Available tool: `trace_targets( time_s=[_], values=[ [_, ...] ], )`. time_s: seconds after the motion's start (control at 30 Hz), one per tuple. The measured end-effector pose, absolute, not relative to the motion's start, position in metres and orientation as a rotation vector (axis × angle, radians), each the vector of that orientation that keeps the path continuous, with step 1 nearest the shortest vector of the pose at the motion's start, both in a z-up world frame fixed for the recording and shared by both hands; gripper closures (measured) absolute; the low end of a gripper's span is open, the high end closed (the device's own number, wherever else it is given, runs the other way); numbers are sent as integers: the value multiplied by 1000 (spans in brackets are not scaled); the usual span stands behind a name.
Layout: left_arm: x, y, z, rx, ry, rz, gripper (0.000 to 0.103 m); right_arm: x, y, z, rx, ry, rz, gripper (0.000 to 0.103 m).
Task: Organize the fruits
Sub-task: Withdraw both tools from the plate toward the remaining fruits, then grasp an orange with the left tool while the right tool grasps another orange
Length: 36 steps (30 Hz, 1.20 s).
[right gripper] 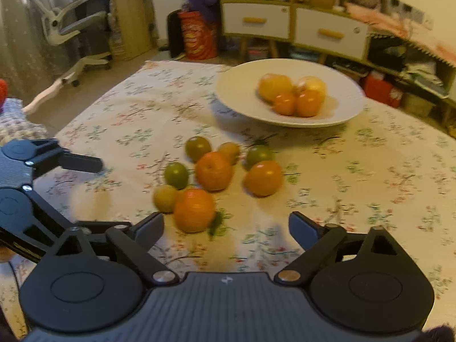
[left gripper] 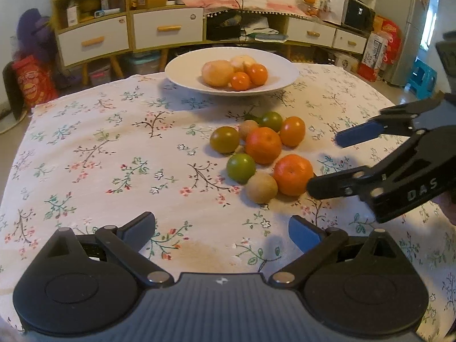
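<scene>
A white plate (left gripper: 182, 71) (right gripper: 242, 91) at the table's far side holds two pale yellow fruits and two small oranges. In front of it lies a loose cluster of several fruits: oranges, green ones and brownish ones. The nearest orange (left gripper: 293, 174) (right gripper: 194, 210) lies just beyond my right gripper (right gripper: 226, 226) (left gripper: 323, 162), close to its left fingertip. That gripper is open, and no pad presses on the fruit. My left gripper (left gripper: 221, 228) (right gripper: 114, 193) is open over bare cloth, to the left of the cluster, holding nothing.
The round table wears a floral cloth (left gripper: 114, 156). Behind it stand a shelf unit with drawers (left gripper: 168, 28), a fan and a microwave (left gripper: 357, 14). A red bag (left gripper: 31, 82) and an office chair (right gripper: 65, 28) stand on the floor to the left.
</scene>
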<state>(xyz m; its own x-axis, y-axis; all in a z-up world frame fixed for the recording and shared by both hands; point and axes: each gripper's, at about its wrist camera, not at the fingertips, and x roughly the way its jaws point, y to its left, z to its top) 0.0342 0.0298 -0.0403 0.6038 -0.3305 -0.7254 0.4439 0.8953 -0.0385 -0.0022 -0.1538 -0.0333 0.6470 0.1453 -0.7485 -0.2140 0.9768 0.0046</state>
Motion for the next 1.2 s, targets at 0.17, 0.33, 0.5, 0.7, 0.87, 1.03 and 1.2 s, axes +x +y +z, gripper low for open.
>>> trace_targets(
  time_s=[0.17, 0.33, 0.5, 0.7, 0.87, 1.03, 1.2],
  values=[
    [33, 30, -39, 147, 807, -468, 23, 5, -142, -36, -89, 874, 253, 36],
    [35, 27, -39, 158, 807, -474, 25, 11, -137, -38, -95, 891, 270, 61],
    [39, 25, -35, 152, 795, -469, 32, 11, -141, -35, -97, 892, 260, 71],
    [47, 17, -28, 141, 769, -470, 37, 7, -154, -27, -79, 864, 219, 71],
    [53, 4, -23, 142, 752, -482, 43, 8, -162, -23, -74, 852, 193, 71],
    [57, -10, -21, 165, 726, -498, 50, 8, -169, -22, -78, 856, 166, 71],
    [66, -23, -22, 171, 725, -511, 61, 8, -179, -21, -70, 857, 142, 71]
  ],
)
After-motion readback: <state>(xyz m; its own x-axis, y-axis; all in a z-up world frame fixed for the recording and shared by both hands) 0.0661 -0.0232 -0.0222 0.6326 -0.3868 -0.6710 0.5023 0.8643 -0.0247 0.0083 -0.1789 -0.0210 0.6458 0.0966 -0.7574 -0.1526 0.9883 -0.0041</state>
